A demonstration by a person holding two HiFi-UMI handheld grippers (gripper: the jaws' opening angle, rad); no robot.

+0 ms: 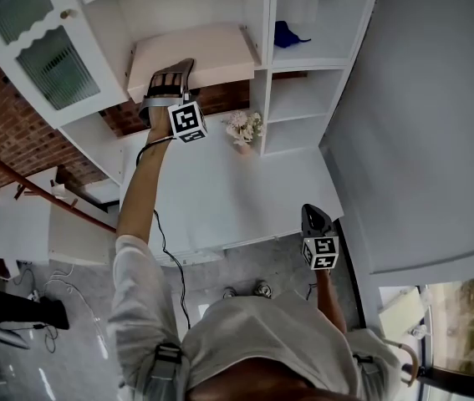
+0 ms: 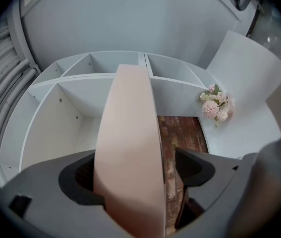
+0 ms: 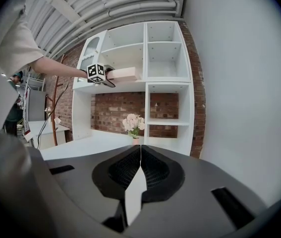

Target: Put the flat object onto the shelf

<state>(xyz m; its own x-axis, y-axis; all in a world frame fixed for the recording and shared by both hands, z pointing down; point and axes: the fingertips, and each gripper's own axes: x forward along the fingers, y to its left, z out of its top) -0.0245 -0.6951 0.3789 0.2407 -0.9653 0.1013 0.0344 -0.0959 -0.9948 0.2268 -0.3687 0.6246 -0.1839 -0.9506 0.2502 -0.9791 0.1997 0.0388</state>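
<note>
One shelf [image 1: 261,65]: white unit of open bays, with brick [image 1: 220,97] showing behind its lower gap.
Counter [image 1: 220,195]: white top at the shelf's foot, running out toward the person.
Board [image 1: 188,53]: pale pink slab lying flat in the shelf's wide bay, just left of the centre upright and above the brick gap. Its near end looks to reach the shelf's front edge or a little past it.
Board handling: judged stiff, as it keeps a straight line with no sag. It is probably light for its bulk. The faces look smooth and may slide under the pads, and the corners could dent on the shelf's walls.
Where to hold: the near short end, one pad on each broad face, close to mid-width so the slab does not twist.
Left claw [image 1: 171,72]: at the shelf's front, jaws apart round the board's near end. One pad lies against a face and the other stands off, with brick showing in the gap, so nothing is clamped.
Right claw [image 3: 140,170]: low, well away from the shelf at the counter's outer edge, jaws together with nothing between them.
Flowers [image 1: 244,128]: small pink-white bunch on the counter, below the shelf's centre upright.
Step judged: the board seems set down. The left claw should draw straight back so it does not drag the board out.
</note>
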